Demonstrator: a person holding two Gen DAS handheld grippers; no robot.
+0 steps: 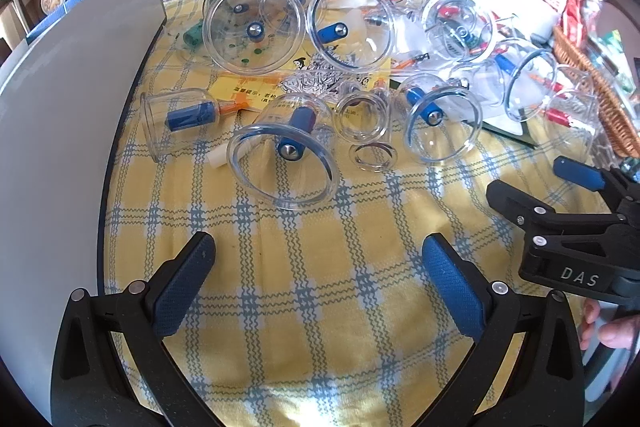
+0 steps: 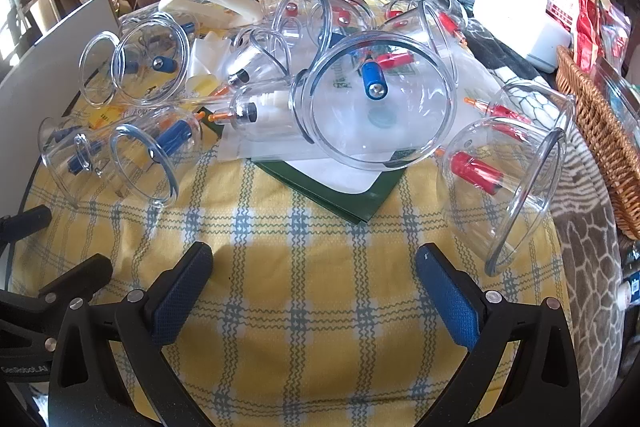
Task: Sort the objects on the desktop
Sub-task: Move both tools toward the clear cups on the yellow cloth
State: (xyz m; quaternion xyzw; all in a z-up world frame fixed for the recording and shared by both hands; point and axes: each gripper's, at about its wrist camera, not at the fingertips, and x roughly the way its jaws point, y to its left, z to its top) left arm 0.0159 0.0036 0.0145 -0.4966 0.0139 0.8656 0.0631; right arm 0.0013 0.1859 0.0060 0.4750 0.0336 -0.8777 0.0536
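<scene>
Several clear plastic cups with blue or red valve stems lie tipped over on a yellow checked cloth [image 1: 320, 247]. In the left wrist view a wide blue-stemmed cup [image 1: 284, 163] lies nearest, ahead of my left gripper [image 1: 318, 283], which is open and empty. A small stemless cup [image 1: 372, 157] sits beside it. In the right wrist view my right gripper [image 2: 314, 267] is open and empty above bare cloth. A big blue-stemmed cup [image 2: 374, 99] lies ahead and a red-stemmed cup [image 2: 500, 183] to the right. Each gripper shows in the other's view: the right gripper [image 1: 548, 187] and the left gripper [image 2: 56, 247].
A grey board [image 1: 60, 107] stands along the left edge. A wicker basket [image 2: 600, 147] with packets borders the right. A white pump handle [image 2: 208, 3] lies at the back, a green folder [image 2: 352, 199] with white paper under the cups, and a yellow leaflet [image 1: 248, 87] mid-table. A hand [image 1: 612, 327] holds the right gripper.
</scene>
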